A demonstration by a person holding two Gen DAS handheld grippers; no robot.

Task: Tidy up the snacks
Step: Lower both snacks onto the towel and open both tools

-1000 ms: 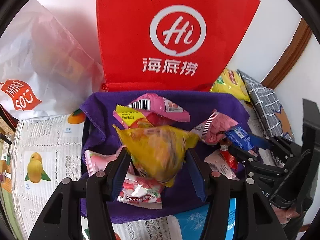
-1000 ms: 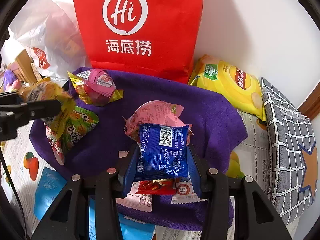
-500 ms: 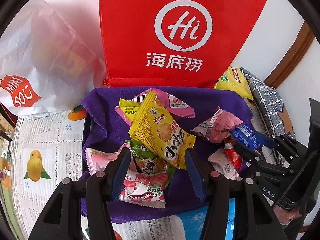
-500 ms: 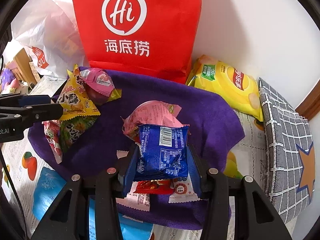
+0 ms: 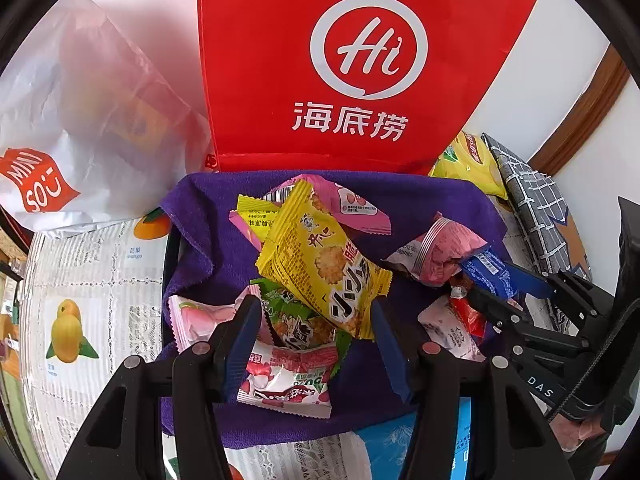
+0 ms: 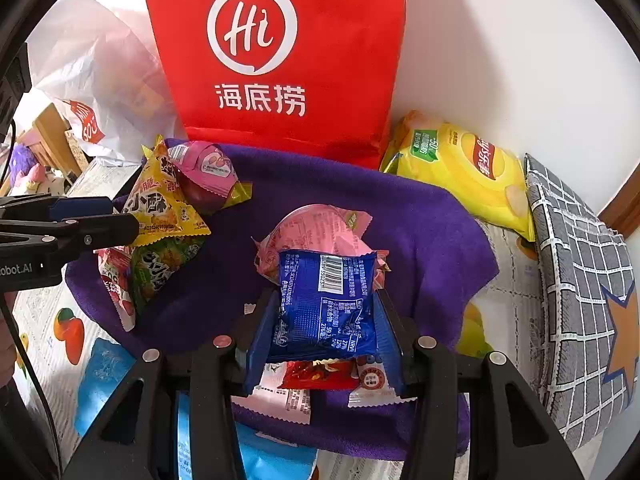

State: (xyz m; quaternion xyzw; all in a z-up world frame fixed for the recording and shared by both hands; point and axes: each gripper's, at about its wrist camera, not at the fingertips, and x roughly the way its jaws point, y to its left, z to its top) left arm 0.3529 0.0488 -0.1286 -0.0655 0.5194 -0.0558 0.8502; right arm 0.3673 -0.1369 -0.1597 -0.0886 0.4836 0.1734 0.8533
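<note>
Several snack packets lie on a purple cloth (image 5: 208, 240). A yellow cracker packet (image 5: 324, 264) rests tilted on top of a green packet (image 5: 296, 324) and a pink-and-white one. Its lower corner reaches between the fingers of my left gripper (image 5: 312, 308), which stands open; the pads do not squeeze it. In the right wrist view this gripper (image 6: 120, 216) sits at the left beside the yellow packet (image 6: 164, 204). My right gripper (image 6: 324, 300) is shut on a blue packet (image 6: 326, 304), held above a pink packet (image 6: 316, 228) and a red one.
A tall red paper bag (image 5: 360, 60) stands against the wall behind the cloth. A white plastic bag (image 5: 80, 120) lies to its left. At the right are a yellow chips bag (image 6: 460, 168) and a grey checked cushion (image 6: 580, 280). A fruit-print tablecloth (image 5: 80, 280) covers the table.
The yellow packet, blurred between my left fingers a second ago, has dropped forward and now lies still on the pile. The right gripper and its blue packet have not moved.
</note>
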